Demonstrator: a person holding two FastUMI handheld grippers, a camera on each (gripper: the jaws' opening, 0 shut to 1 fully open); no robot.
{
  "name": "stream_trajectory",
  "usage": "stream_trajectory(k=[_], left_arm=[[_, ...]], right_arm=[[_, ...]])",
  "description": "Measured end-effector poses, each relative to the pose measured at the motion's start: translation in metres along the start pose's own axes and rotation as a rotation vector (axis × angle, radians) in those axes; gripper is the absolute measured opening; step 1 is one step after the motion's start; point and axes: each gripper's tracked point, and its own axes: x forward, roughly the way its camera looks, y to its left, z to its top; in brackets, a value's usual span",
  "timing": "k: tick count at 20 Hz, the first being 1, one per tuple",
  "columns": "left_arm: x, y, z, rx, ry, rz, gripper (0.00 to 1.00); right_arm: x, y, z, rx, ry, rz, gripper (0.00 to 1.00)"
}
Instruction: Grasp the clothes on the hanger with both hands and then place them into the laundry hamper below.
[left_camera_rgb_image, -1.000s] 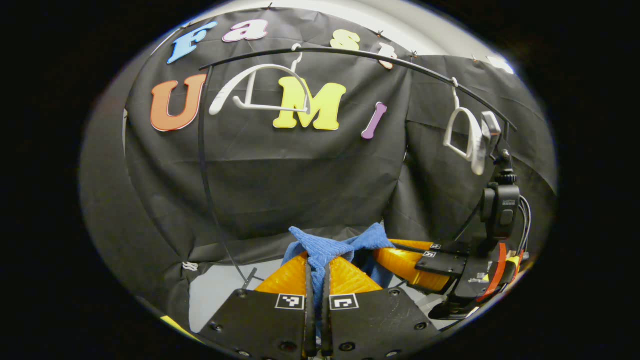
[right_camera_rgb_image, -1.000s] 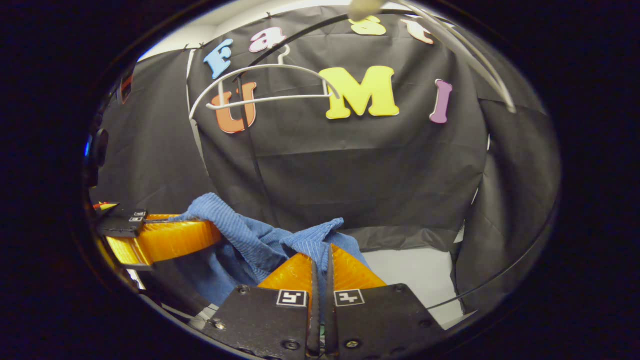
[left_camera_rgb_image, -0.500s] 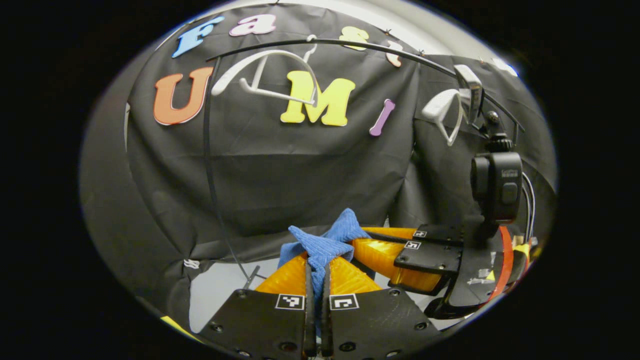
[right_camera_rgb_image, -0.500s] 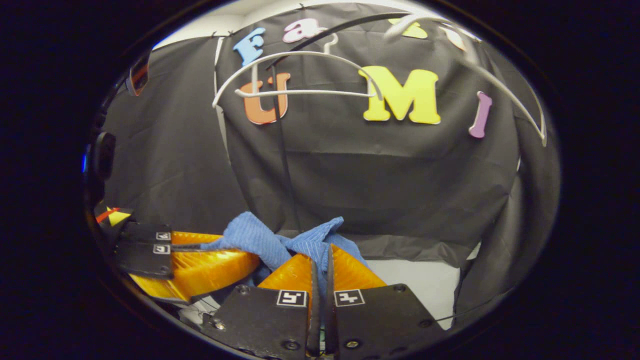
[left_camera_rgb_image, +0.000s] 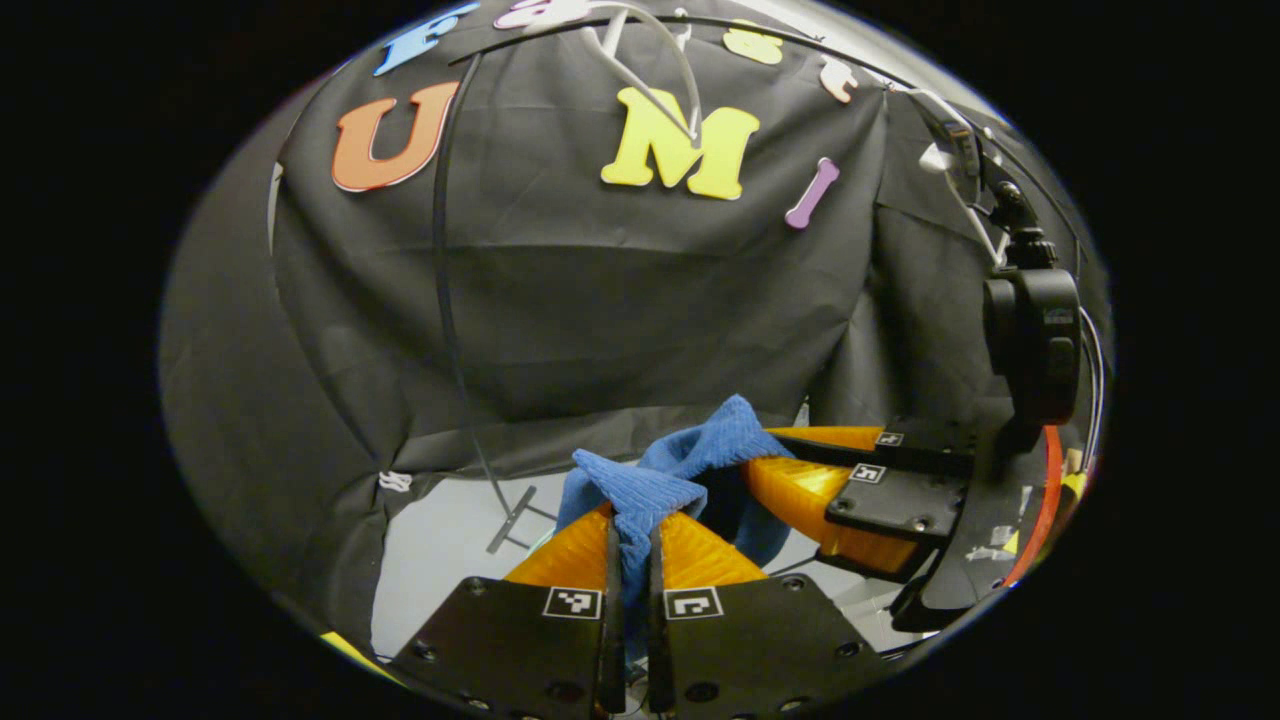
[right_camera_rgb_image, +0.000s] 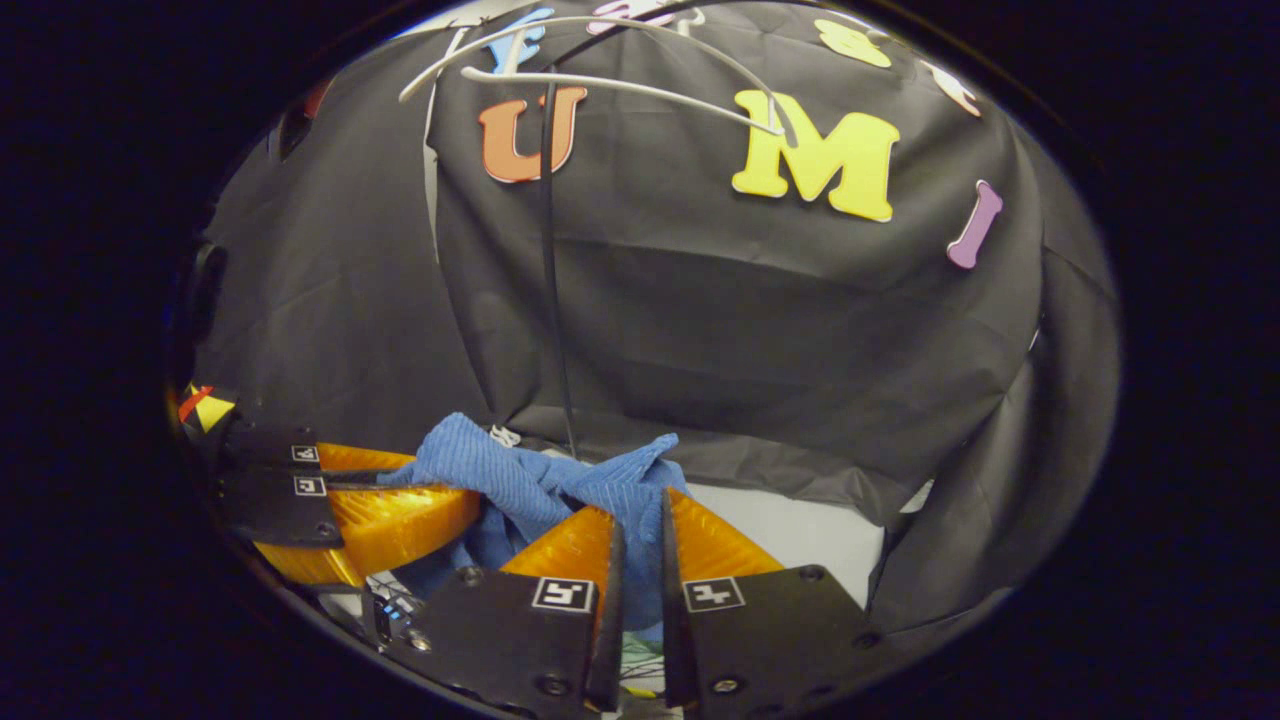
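Note:
A blue ribbed garment (left_camera_rgb_image: 700, 450) hangs bunched between my two grippers, off the hangers. In the left gripper view my left gripper (left_camera_rgb_image: 630, 515) is shut on one fold of it, and my right gripper (left_camera_rgb_image: 762, 465) comes in from the right, shut on another fold. In the right gripper view the garment (right_camera_rgb_image: 520, 480) spans from my right gripper (right_camera_rgb_image: 640, 515), shut on it at the bottom, to my left gripper (right_camera_rgb_image: 465, 490) at the lower left. A bare white hanger (left_camera_rgb_image: 660, 70) (right_camera_rgb_image: 620, 90) sits high on the black rail.
The rail's black upright (left_camera_rgb_image: 440, 250) (right_camera_rgb_image: 548, 250) runs down to a foot (left_camera_rgb_image: 515, 515) on the pale floor (left_camera_rgb_image: 440, 540). A second white hanger (left_camera_rgb_image: 945, 150) hangs at the rail's right end. Black cloth walls close off the back and sides.
Both grippers have come down with the blue garment; the hangers and rail have slid up toward the top of both views. The left hanger now swings tilted.

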Motion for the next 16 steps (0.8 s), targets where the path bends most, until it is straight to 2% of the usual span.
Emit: stream_trajectory(k=[1, 2, 3, 5, 7, 8, 9, 10, 11, 12, 13, 14, 16], left_arm=[[0.002, 0.0, -0.006, -0.005, 0.027, 0.007, 0.14], [0.005, 0.003, -0.011, -0.011, 0.05, 0.022, 0.05], [0.007, 0.003, -0.019, -0.022, 0.076, 0.041, 0.14], [0.01, 0.007, -0.026, -0.047, 0.101, 0.063, 0.19], [0.009, 0.009, -0.019, -0.053, 0.091, 0.075, 0.33], [0.008, 0.01, -0.017, -0.051, 0.085, 0.08, 0.45], [0.011, 0.008, -0.015, -0.054, 0.086, 0.076, 0.45], [0.009, 0.004, -0.017, -0.057, 0.091, 0.081, 0.6], [0.009, 0.002, -0.019, -0.066, 0.099, 0.086, 0.75], [0.009, -0.001, -0.022, -0.079, 0.106, 0.087, 0.76], [0.009, 0.0, -0.024, -0.091, 0.108, 0.087, 0.72], [0.007, -0.002, -0.025, -0.103, 0.111, 0.087, 0.77], [0.005, -0.006, -0.026, -0.118, 0.111, 0.096, 0.95]], right_arm=[[0.001, -0.002, -0.003, -0.01, 0.012, -0.005, 0.24], [0.002, -0.005, -0.005, -0.019, 0.016, -0.006, 0.31], [0.003, -0.009, -0.003, -0.029, 0.009, -0.008, 0.39], [0.001, -0.015, -0.001, -0.066, 0.004, -0.016, 0.41], [-0.001, -0.019, -0.002, -0.087, -0.006, -0.016, 0.47], [-0.003, -0.021, -0.004, -0.086, -0.007, -0.013, 0.56], [-0.006, -0.022, -0.006, -0.08, -0.006, -0.008, 0.56], [-0.008, -0.024, -0.007, -0.073, -0.007, -0.005, 0.47], [-0.01, -0.028, -0.007, -0.067, -0.008, -0.001, 0.47], [-0.013, -0.032, -0.008, -0.064, -0.01, -0.001, 0.47], [-0.017, -0.035, -0.009, -0.062, -0.014, 0.004, 0.48], [-0.02, -0.036, -0.011, -0.063, -0.017, 0.007, 0.51], [-0.029, -0.039, -0.013, -0.065, -0.029, 0.015, 0.52]])
